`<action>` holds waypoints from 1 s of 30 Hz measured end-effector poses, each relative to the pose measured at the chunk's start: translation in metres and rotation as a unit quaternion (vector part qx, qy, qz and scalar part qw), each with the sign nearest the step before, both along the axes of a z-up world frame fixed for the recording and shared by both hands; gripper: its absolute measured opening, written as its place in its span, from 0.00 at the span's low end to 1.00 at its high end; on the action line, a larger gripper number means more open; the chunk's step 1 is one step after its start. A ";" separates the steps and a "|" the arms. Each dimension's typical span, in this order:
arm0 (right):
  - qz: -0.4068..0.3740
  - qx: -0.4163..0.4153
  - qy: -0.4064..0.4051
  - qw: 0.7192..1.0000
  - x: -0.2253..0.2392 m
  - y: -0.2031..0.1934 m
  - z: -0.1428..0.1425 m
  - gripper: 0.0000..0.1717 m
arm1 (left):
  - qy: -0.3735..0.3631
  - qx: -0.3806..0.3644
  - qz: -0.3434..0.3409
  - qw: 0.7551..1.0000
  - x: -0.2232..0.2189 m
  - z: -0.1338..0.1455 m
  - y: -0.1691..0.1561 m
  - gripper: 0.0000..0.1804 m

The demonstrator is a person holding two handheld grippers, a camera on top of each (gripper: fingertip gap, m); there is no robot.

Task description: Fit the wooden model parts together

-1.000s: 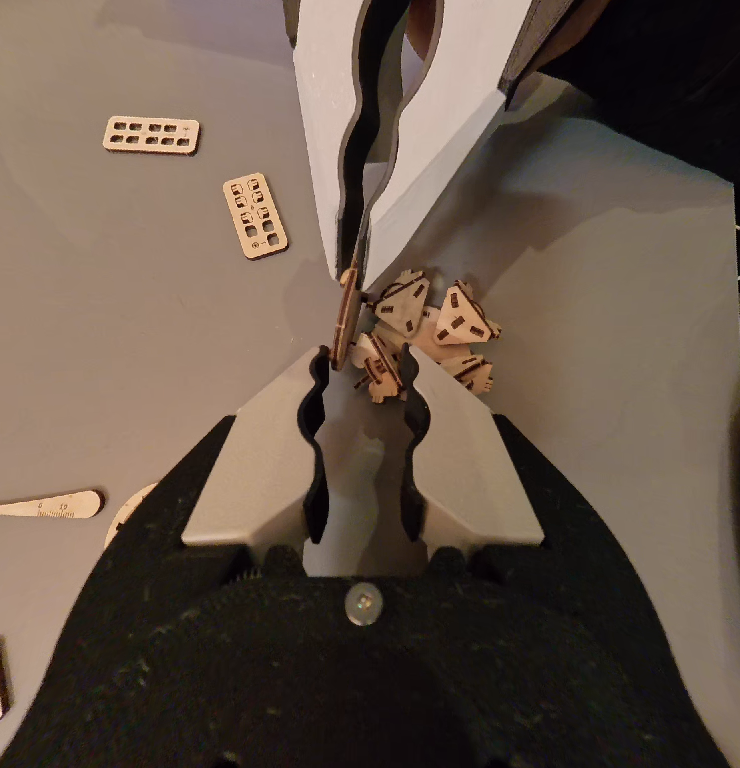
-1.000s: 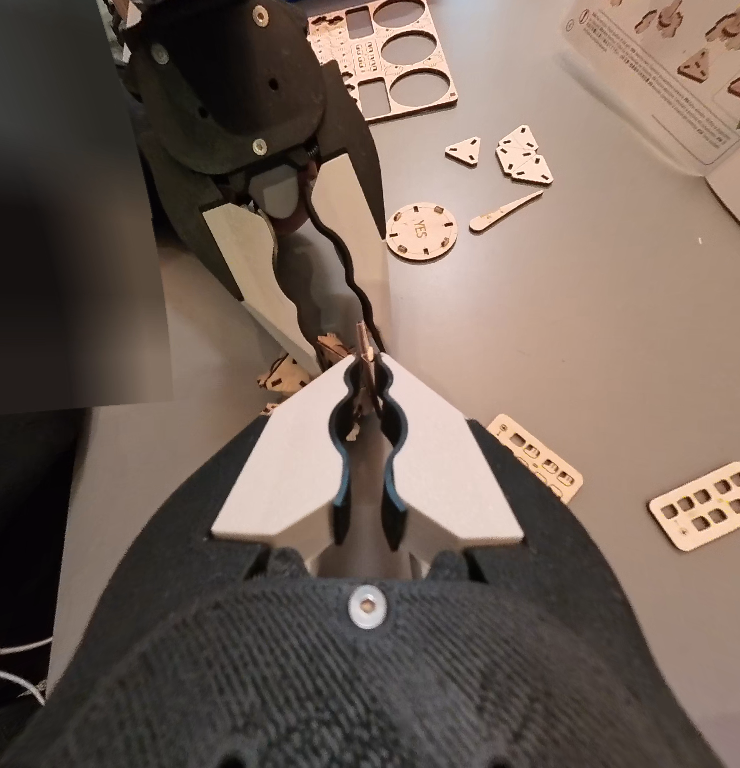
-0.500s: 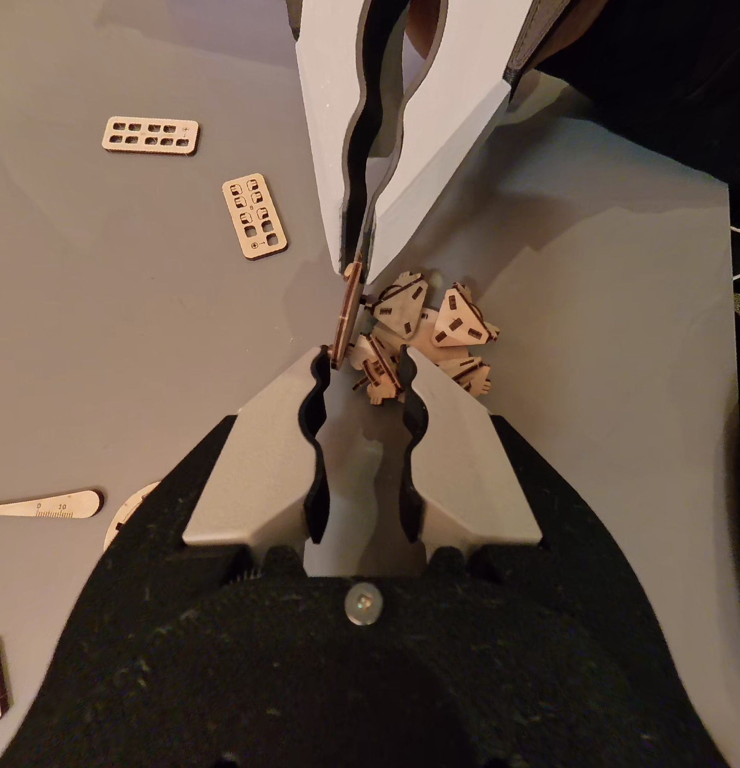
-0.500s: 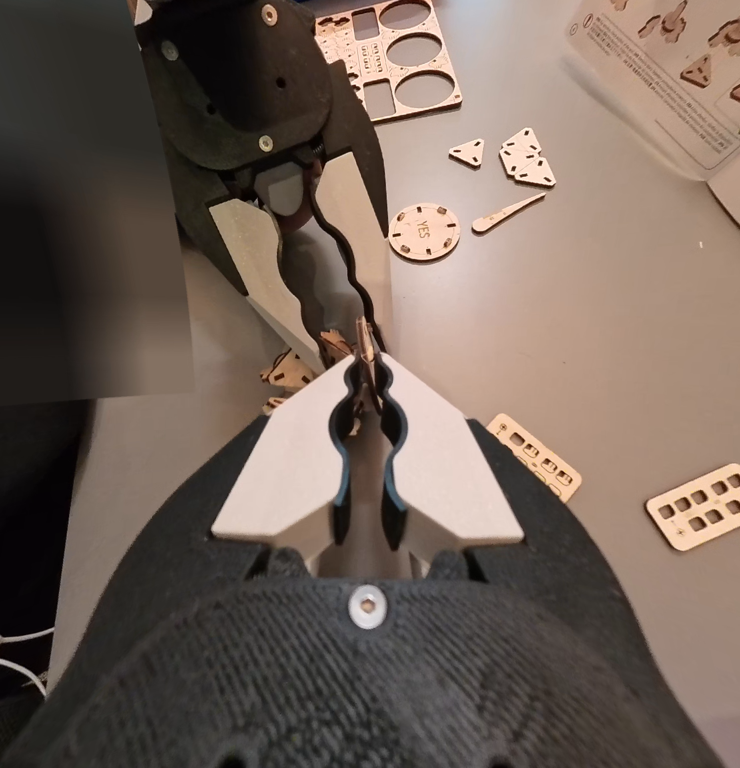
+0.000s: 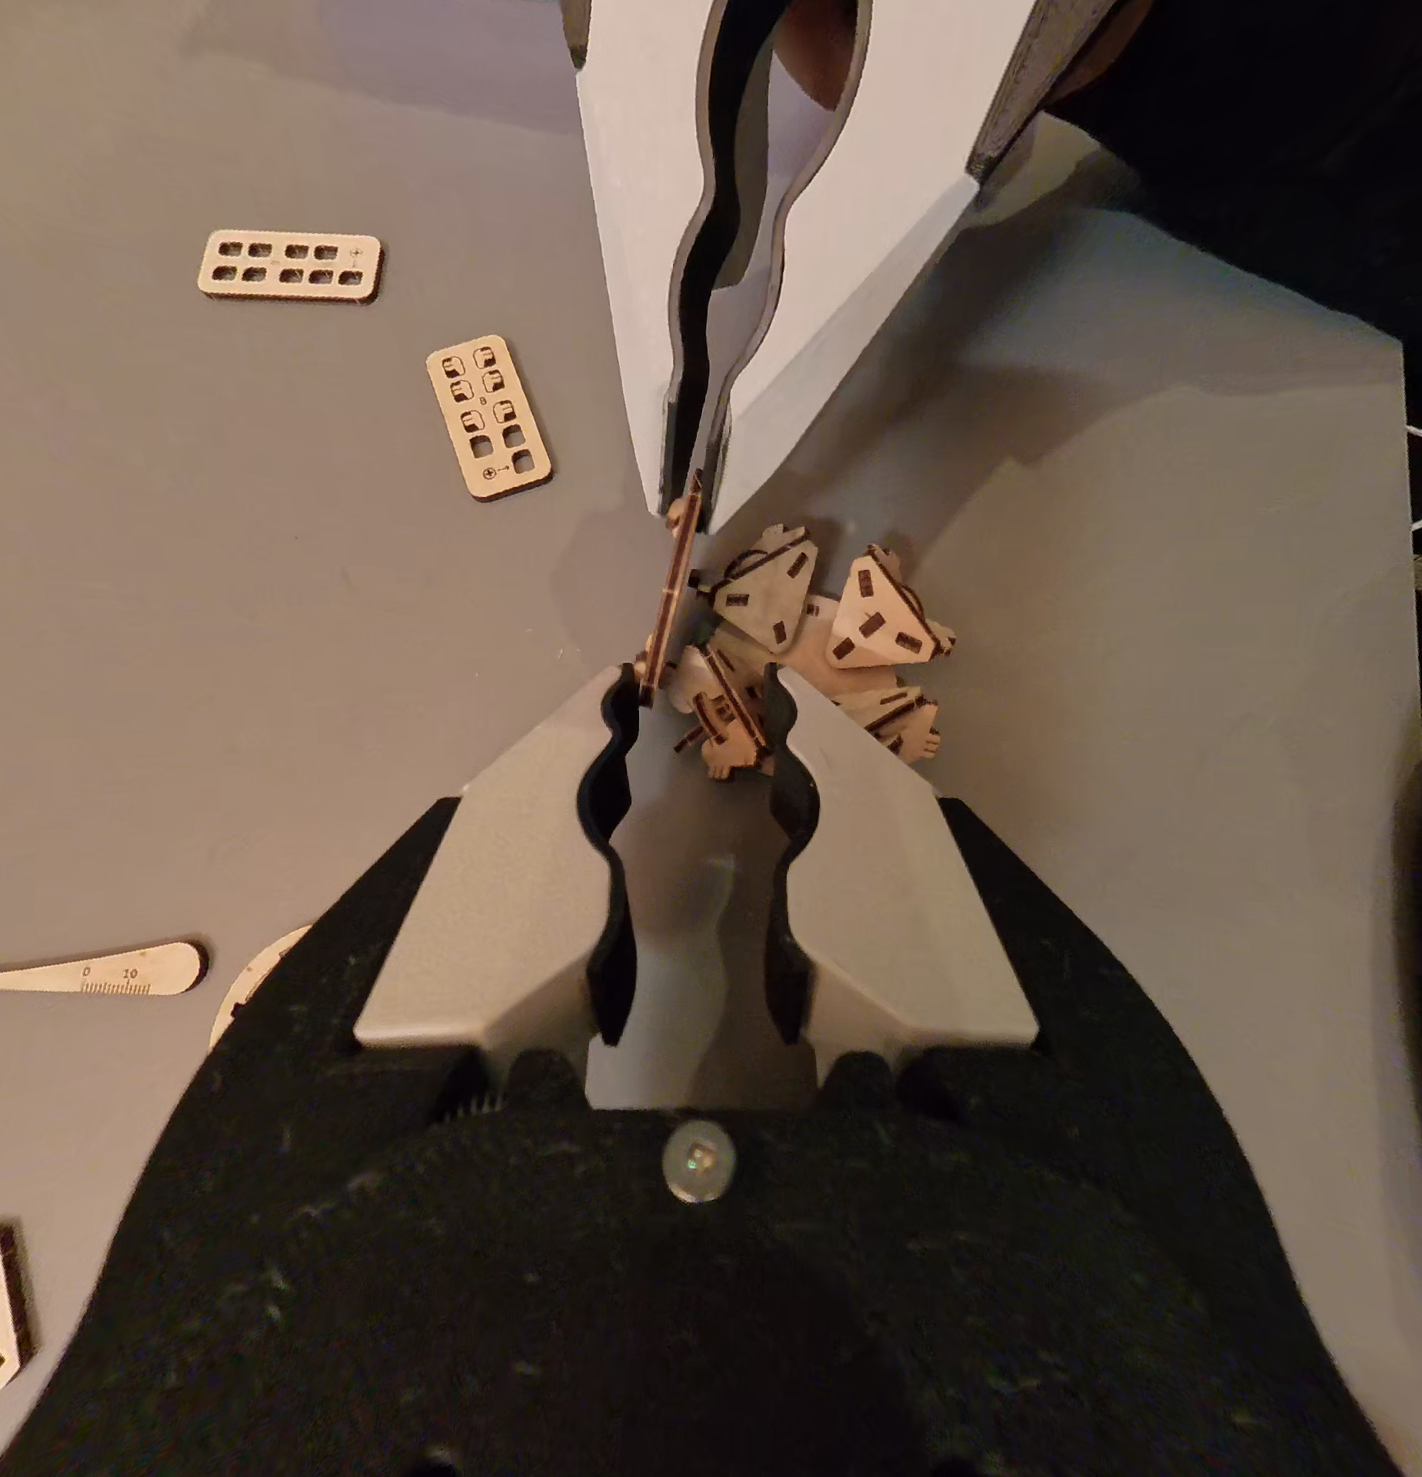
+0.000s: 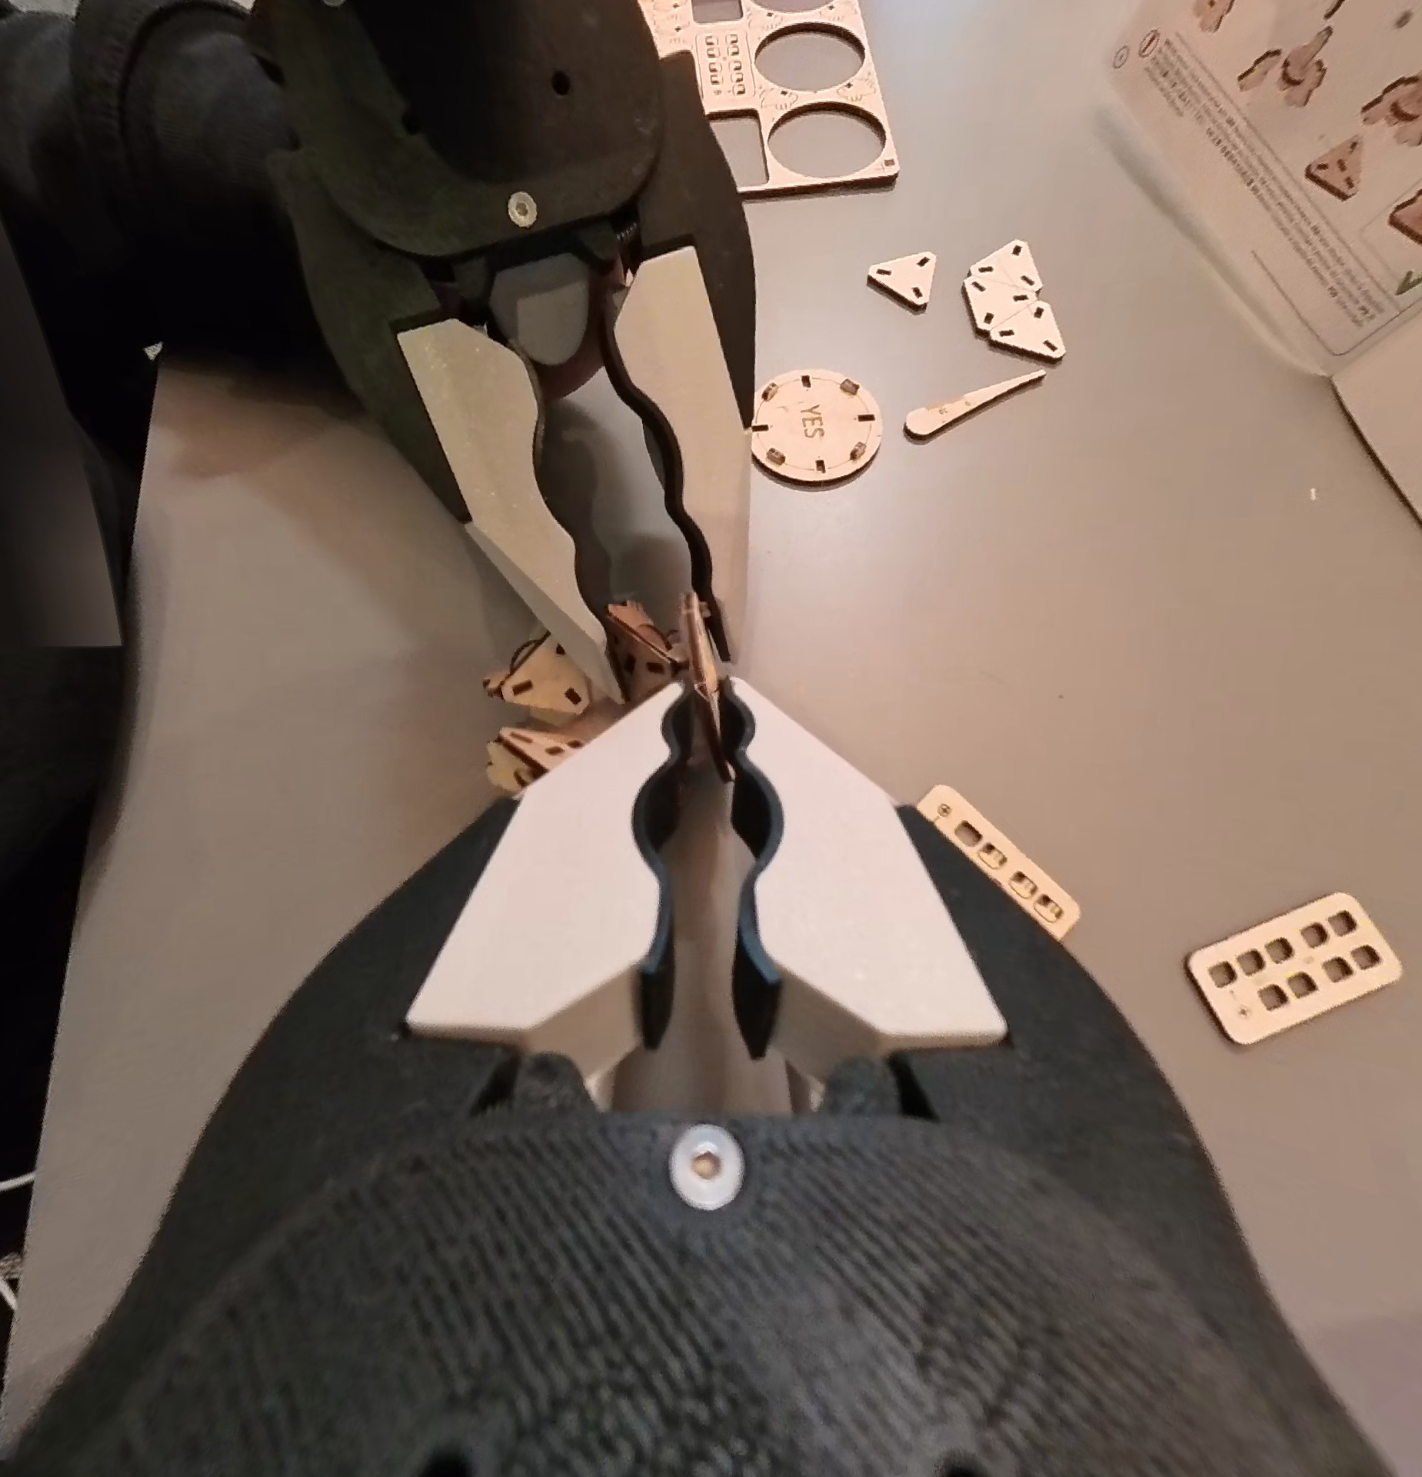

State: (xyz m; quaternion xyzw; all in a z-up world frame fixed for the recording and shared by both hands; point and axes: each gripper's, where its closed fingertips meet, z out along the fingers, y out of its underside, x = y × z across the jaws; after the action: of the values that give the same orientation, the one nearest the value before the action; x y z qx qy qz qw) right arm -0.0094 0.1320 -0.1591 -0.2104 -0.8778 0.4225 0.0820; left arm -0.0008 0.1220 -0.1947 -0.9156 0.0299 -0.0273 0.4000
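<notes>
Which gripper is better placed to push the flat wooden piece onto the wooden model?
Right gripper, probably: it pinches the flat wooden piece edge-on beside the wooden model. Left gripper straddles the model, jaws apart.

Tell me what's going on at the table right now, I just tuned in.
Two hand-held claws meet over a grey table. The right claw is shut on a thin flat wooden piece, held on edge. The left claw stands open around part of a wooden assembly of triangular panels, and the thin piece's lower end sits by its left fingertip. Whether the left pads press on the assembly is unclear. Loose wooden parts lie around: a slotted disc, perforated rectangular cards, small triangles.
</notes>
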 end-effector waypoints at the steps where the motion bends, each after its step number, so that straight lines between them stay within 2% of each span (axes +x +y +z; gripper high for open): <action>1: -0.001 0.002 0.000 1.000 0.000 0.001 0.000 0.02 | 0.001 0.000 0.000 1.000 0.000 0.000 0.000 0.16; 30: 0.013 0.034 0.036 0.999 0.003 -0.001 0.000 0.02 | 0.004 -0.002 -0.004 1.000 0.001 -0.001 0.000 0.15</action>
State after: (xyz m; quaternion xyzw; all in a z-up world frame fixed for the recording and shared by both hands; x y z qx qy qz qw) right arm -0.0069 0.1315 -0.1589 -0.1806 -0.8906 0.4012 0.1149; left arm -0.0002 0.1221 -0.1953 -0.9165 0.0351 -0.0252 0.3978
